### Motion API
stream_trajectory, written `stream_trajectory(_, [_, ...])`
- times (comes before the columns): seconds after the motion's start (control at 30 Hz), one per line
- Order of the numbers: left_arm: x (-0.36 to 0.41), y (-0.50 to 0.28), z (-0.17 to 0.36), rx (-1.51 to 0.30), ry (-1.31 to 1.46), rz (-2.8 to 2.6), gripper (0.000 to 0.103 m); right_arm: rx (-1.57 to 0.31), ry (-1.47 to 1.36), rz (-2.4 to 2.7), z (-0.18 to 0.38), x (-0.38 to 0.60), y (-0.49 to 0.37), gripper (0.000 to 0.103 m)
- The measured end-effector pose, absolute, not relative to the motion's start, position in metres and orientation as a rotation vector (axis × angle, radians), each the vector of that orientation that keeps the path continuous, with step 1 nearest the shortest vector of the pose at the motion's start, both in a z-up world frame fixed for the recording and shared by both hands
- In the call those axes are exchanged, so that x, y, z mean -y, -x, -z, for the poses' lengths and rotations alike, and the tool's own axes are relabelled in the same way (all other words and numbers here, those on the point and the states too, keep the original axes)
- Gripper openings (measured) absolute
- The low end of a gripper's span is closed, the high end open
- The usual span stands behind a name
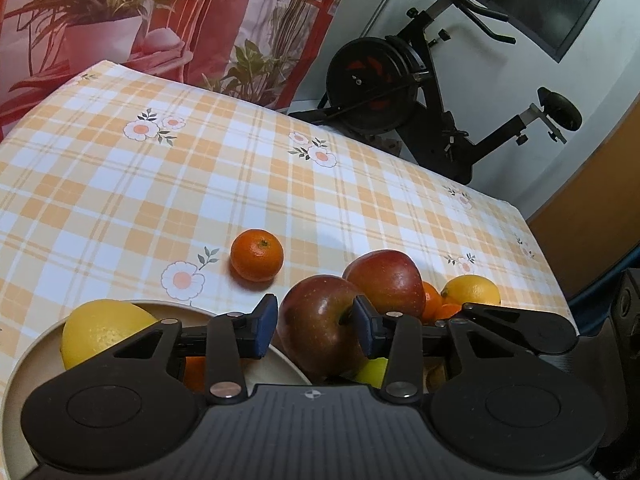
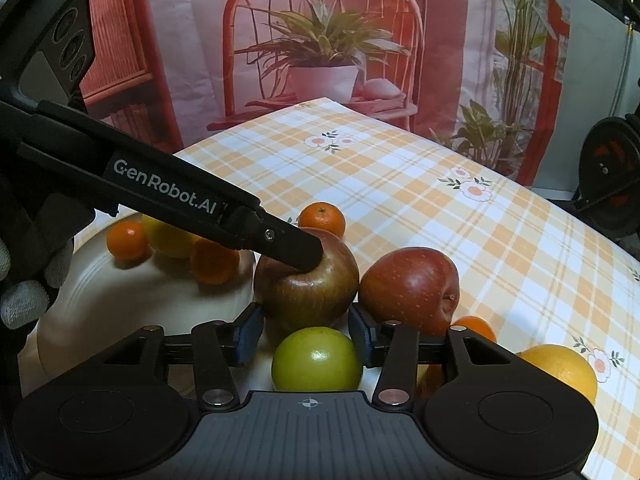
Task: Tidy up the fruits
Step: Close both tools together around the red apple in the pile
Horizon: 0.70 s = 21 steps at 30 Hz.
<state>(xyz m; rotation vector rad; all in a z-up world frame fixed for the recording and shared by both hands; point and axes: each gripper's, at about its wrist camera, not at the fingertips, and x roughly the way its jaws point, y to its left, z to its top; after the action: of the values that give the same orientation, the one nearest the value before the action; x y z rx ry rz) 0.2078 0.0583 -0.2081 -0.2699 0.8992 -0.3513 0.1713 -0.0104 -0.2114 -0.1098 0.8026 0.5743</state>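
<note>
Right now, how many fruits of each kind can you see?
Red apples: 2
Lemons: 2
Green fruit: 1
Mandarins: 4 plainly shown
Total: 9; another orange one may hide behind the right tool.

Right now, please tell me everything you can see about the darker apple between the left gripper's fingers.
The darker apple is brownish red with fine pale speckles and glossy, smooth skin. Its stem hollow faces the right finger pad. The left gripper is closed on its sides. It sits at the rim of the cream plate, beside a redder apple, with a green fruit just in front.
</note>
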Motion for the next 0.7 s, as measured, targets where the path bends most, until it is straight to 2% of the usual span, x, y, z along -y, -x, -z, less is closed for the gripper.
stream_trajectory(0.13, [-0.0599, -0.2068, 0.2091, -0.9, 0.283, 0.354, 0.044, -0.803, 0.112, -0.573, 0.2137, 0.0072, -0.1735, 0.048])
stream_trajectory(0.7, [-0.0657, -0.2046, 0.2103, -0.9, 0.325, 0.37, 0.042, -0.793, 0.091, -0.564, 0.2183, 0.0072, -0.1751, 0.048])
